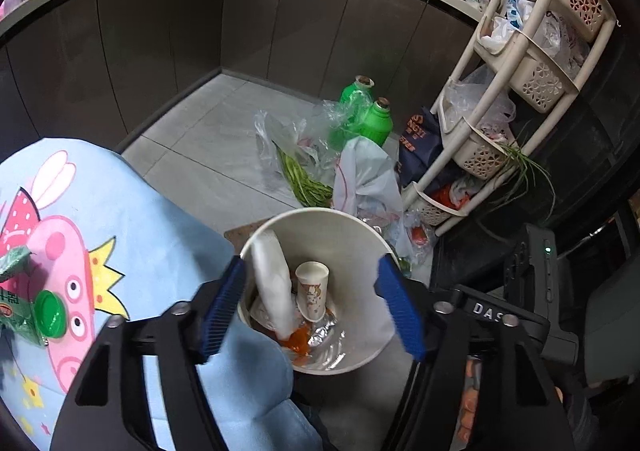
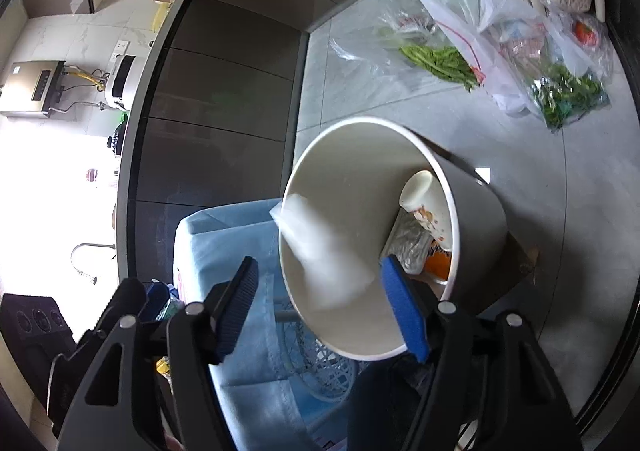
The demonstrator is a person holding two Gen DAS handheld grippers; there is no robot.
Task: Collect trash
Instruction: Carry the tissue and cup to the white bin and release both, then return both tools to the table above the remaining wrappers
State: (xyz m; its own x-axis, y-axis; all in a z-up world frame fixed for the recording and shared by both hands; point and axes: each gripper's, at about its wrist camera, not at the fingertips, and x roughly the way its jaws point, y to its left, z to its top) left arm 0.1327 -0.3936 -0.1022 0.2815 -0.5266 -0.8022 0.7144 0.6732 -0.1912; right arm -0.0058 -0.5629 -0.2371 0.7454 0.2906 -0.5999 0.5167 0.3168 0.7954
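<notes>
A round bin with a white inside [image 1: 352,251] stands on the floor beside a blue cloth-covered table. It holds a paper cup [image 1: 313,289], foil, orange scraps and a white wrapper [image 1: 274,283] leaning on its wall. In the right wrist view the white wrapper [image 2: 324,251] is blurred, in the air at the bin's mouth [image 2: 352,155]. My left gripper [image 1: 312,307] is open and empty above the bin. My right gripper [image 2: 320,303] is open, right at the bin's rim. A green crumpled pack with a green cap [image 1: 36,311] lies on the table at the left.
Plastic bags with green beans [image 1: 304,179] and two green bottles [image 1: 372,119] lie on the floor behind the bin. A beige basket rack [image 1: 532,83] stands at the right. Dark cabinets [image 1: 200,31] run behind. The blue cloth with a pig print [image 1: 100,211] covers the table.
</notes>
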